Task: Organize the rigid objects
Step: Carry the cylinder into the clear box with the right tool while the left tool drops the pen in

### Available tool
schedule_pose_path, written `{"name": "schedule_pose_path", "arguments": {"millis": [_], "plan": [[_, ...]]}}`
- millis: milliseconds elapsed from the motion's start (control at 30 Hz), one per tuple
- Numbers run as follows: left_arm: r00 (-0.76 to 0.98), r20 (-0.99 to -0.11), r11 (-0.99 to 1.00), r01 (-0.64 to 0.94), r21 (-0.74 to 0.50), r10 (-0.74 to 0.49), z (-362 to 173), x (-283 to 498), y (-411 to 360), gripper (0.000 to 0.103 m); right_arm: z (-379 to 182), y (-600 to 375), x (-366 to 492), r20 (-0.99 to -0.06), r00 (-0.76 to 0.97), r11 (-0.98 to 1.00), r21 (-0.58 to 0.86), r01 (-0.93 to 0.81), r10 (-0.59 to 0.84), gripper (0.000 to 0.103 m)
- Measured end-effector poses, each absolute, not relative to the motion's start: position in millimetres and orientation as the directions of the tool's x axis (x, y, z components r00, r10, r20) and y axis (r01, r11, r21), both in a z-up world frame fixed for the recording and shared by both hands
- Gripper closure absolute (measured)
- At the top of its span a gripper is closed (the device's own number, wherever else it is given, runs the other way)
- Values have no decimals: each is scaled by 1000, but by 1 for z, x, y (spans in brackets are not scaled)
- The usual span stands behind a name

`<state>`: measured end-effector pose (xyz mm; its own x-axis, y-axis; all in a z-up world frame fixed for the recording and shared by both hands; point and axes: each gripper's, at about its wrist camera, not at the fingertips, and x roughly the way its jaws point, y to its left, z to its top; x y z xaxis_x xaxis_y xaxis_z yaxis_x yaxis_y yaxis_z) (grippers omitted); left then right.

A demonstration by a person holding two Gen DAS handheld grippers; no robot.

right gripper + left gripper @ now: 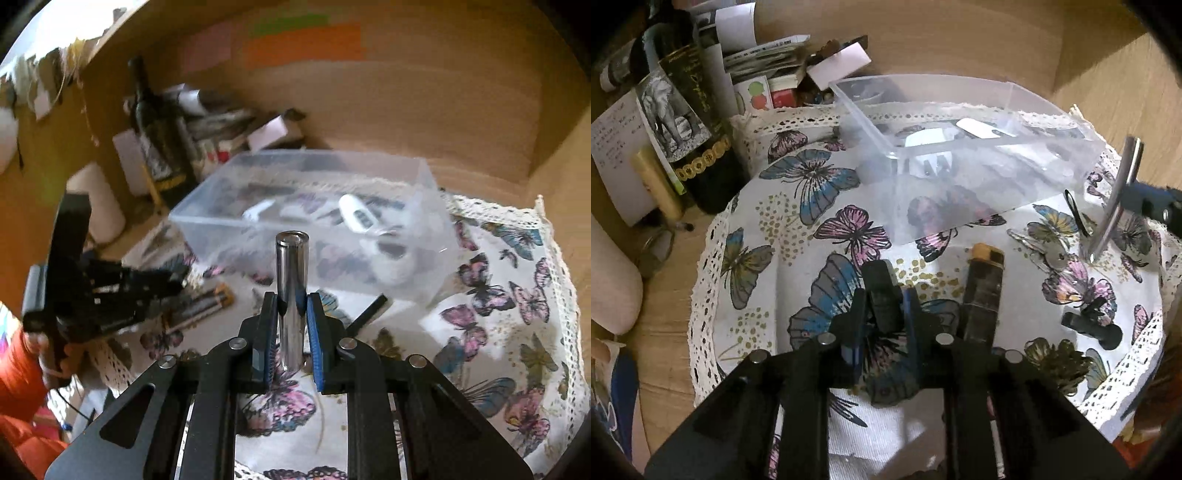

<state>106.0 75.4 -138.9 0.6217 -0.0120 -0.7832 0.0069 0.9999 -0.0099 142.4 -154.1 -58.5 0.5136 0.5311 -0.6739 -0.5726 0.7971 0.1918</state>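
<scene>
While clamped — metal cylinder (pixel 291 295) upright.

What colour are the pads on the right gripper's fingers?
Blue, on black fingers; the pads show best in the right wrist view, clamping a shiny metal cylinder.

left gripper (pixel 884 295) fingers clamping black clip (pixel 882 291); clear bin (pixel 960 147), keys (pixel 1049 254) on butterfly cloth (pixel 798 221)

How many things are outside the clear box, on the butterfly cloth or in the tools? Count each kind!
Shiny metal tube, in the right tool: 1
Black block, in the left tool: 1
Brown-and-gold bar: 1
Bunch of keys: 1
Black hairpin: 1
Black clip: 1
Total: 6
</scene>
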Motion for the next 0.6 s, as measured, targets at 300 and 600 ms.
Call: {"name": "schedule_pose_path", "arguments": {"millis": [300, 600], "plan": [[721, -693, 999, -13, -36, -16, -100, 88, 79, 84, -27, -178, 147, -582, 609, 823, 205, -530, 538, 89], [813, -581, 999, 18, -49, -43, -53, 90, 75, 84, 12, -188, 154, -482, 712, 850, 164, -500, 511, 89]]}}
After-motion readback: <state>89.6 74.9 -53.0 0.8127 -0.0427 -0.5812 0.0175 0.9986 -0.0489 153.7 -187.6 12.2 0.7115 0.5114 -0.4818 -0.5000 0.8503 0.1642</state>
